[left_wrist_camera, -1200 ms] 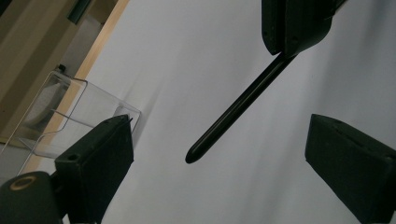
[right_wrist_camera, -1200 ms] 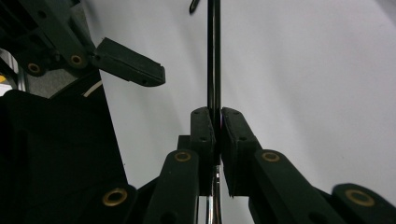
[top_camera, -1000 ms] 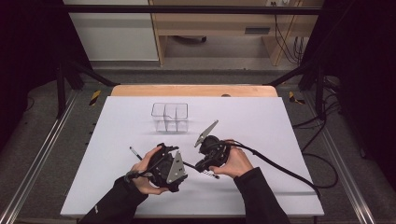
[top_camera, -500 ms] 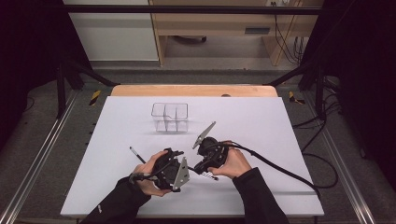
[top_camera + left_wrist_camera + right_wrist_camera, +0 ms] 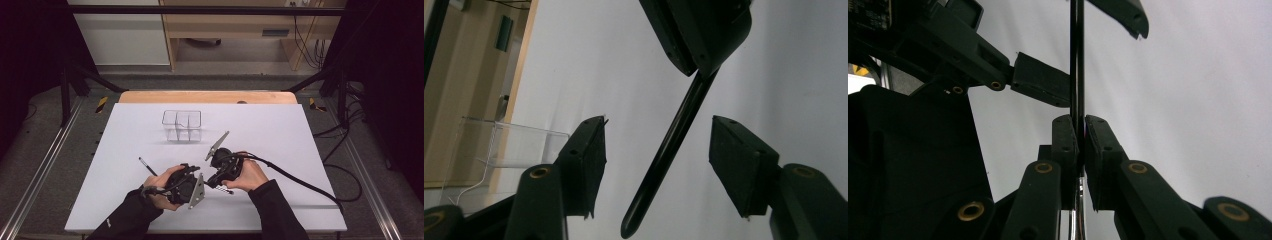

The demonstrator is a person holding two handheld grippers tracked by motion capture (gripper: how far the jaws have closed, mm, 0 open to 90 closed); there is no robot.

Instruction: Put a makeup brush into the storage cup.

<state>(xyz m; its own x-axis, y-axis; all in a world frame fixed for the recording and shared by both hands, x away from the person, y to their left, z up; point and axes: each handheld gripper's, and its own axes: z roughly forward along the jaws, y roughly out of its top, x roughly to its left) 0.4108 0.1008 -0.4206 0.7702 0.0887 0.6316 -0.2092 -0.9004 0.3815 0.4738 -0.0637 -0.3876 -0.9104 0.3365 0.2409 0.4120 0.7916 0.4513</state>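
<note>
While the right gripper (image 5: 1080,132) stays clamped on the slim black pen (image 5: 669,150) and holds it out above the white tabletop (image 5: 280,130), our left gripper (image 5: 656,162) straddles the free end of the barrel, its jaws having just been closing yet standing clear of it on both sides. We judge that a clean hand-over, or pulling off a cap, calls for centring the barrel between the pads, closing squarely across it, and keeping the right grip firm until the left bites. A second dark pen (image 5: 148,167) lies near the left hand; the clear plastic compartment box (image 5: 182,125) waits farther back.
</note>
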